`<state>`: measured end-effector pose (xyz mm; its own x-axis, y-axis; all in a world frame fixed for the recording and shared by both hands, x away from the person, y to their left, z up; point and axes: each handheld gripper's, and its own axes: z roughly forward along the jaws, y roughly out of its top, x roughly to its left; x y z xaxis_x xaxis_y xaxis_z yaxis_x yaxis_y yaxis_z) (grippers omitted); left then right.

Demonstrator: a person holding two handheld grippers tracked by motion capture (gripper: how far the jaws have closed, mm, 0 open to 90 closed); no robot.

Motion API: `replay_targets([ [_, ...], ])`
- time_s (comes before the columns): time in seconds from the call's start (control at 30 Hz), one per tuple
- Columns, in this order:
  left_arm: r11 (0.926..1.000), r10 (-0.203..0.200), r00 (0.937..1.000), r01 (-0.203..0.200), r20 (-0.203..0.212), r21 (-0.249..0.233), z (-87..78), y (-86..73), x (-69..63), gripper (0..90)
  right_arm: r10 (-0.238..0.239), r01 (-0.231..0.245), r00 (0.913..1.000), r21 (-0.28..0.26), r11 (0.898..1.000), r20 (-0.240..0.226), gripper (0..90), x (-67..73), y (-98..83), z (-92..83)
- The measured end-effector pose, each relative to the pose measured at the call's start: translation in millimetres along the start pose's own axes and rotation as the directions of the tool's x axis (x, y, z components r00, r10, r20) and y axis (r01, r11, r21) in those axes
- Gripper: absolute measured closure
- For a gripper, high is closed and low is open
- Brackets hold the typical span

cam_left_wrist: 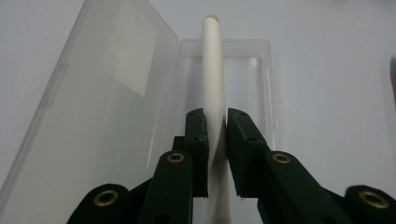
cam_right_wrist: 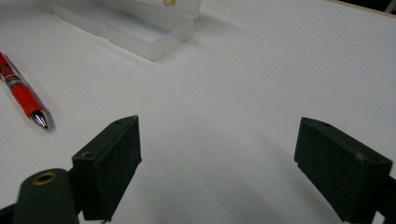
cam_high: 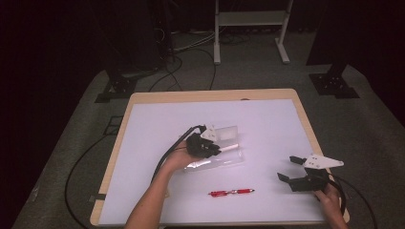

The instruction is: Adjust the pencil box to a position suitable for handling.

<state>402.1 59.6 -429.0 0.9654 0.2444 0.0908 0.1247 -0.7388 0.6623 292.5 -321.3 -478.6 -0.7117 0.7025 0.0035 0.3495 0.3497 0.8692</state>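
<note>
Risk: your left gripper (cam_left_wrist: 216, 135) pinches the white pen (cam_left_wrist: 214, 79) above the open clear case (cam_left_wrist: 261, 84); release it crooked and it snags the wall. Your right gripper (cam_right_wrist: 217, 163), jaws spread, waits near right.

Left gripper (cam_left_wrist: 217, 135) clamping white pen (cam_left_wrist: 214, 79), over open clear case (cam_left_wrist: 140, 93)

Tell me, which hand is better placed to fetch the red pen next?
Probably the right. Its gripper is open and empty near the red pen, while the left gripper is shut on a white pen over the clear case.
</note>
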Motion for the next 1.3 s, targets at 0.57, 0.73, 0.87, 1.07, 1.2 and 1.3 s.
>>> replay_targets([
  [0.57, 0.9998, 0.002, 1.0000, -0.002, 0.007, 0.018, 6.9, -1.0, 2.2, 78.9, 0.002, -0.002, 1.0000, -0.001, 1.000, -0.002, 13.8, -0.3, -0.1, -0.1],
  [0.73, 0.9997, -0.001, 1.0000, 0.001, 0.008, 0.025, 9.9, -1.8, 2.9, 78.9, 0.003, -0.003, 1.0000, -0.002, 1.000, -0.002, 13.8, -0.4, -0.1, -0.2],
  [0.87, 0.9994, -0.003, 0.9999, 0.002, 0.011, 0.034, 12.5, -3.3, 3.7, 78.9, 0.002, -0.002, 1.0000, -0.002, 1.000, -0.002, 13.8, -0.4, -0.1, -0.1],
  [1.07, 0.9990, -0.016, 0.9998, 0.016, 0.007, 0.042, 13.5, -6.7, 6.9, 78.9, 0.002, -0.002, 1.0000, -0.003, 1.000, -0.003, 13.8, -0.3, -0.1, -0.2],
  [1.2, 0.9983, -0.021, 0.9997, 0.020, 0.012, 0.054, 14.9, -8.7, 8.9, 78.9, 0.003, -0.003, 1.0000, -0.003, 1.000, -0.003, 13.8, -0.2, -0.1, -0.3],
  [1.3, 0.9984, -0.021, 0.9997, 0.020, 0.015, 0.053, 15.8, -9.3, 9.2, 78.9, 0.002, -0.002, 1.0000, -0.003, 1.000, -0.003, 13.8, -0.1, -0.1, -0.3],
])
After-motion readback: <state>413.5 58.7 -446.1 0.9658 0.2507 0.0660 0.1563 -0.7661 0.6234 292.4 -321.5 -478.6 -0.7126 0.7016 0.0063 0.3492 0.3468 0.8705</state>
